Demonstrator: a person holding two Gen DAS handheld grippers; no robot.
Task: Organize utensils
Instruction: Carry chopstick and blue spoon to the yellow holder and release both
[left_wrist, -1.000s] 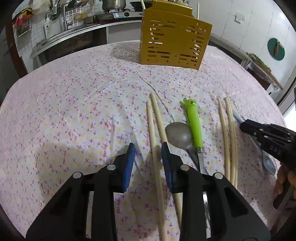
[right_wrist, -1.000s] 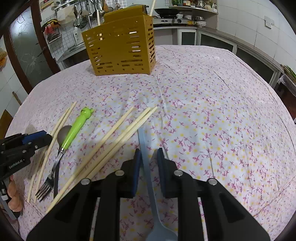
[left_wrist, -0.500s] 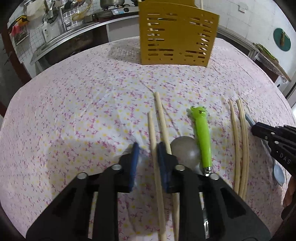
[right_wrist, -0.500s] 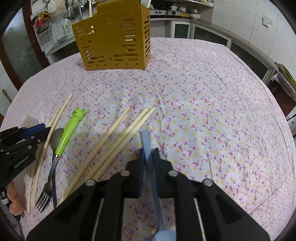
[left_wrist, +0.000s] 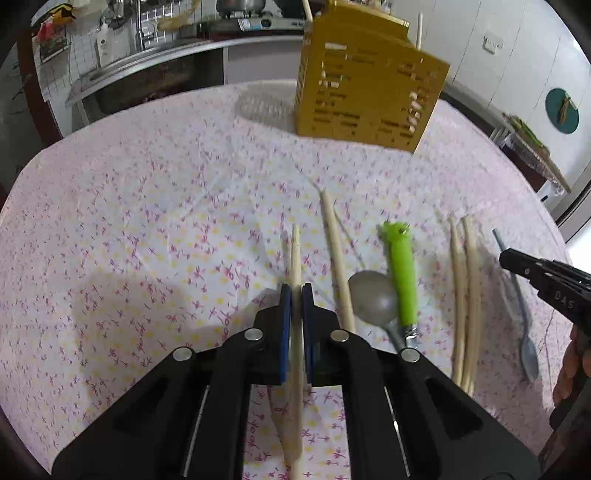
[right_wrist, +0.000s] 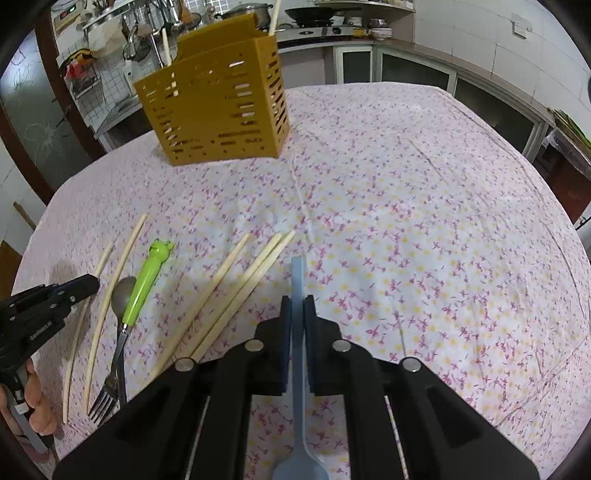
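Observation:
My left gripper (left_wrist: 296, 291) is closing its blue pads tight on a pale wooden chopstick (left_wrist: 295, 247), whose far end points at the yellow slotted utensil holder (left_wrist: 369, 92). A second chopstick (left_wrist: 334, 251), a metal spoon (left_wrist: 371, 299) and a green frog-handled fork (left_wrist: 400, 273) lie just right of it. My right gripper (right_wrist: 297, 302) is closing on the handle of a light blue spoon (right_wrist: 297, 273), bowl end toward me. Three chopsticks (right_wrist: 236, 291) lie left of it. The holder (right_wrist: 221, 110) stands at the table's far side with two chopsticks upright in it.
A pink flowered cloth (right_wrist: 424, 240) covers the table. Each gripper shows in the other's view: the left gripper (right_wrist: 74, 290) at the left edge, the right gripper (left_wrist: 532, 269) at the right edge. Kitchen counters and a sink rack stand behind the table.
Both grippers' jaws have come together, the left onto the chopstick and the right onto the blue spoon's handle. The left gripper shifted slightly forward along the chopstick.

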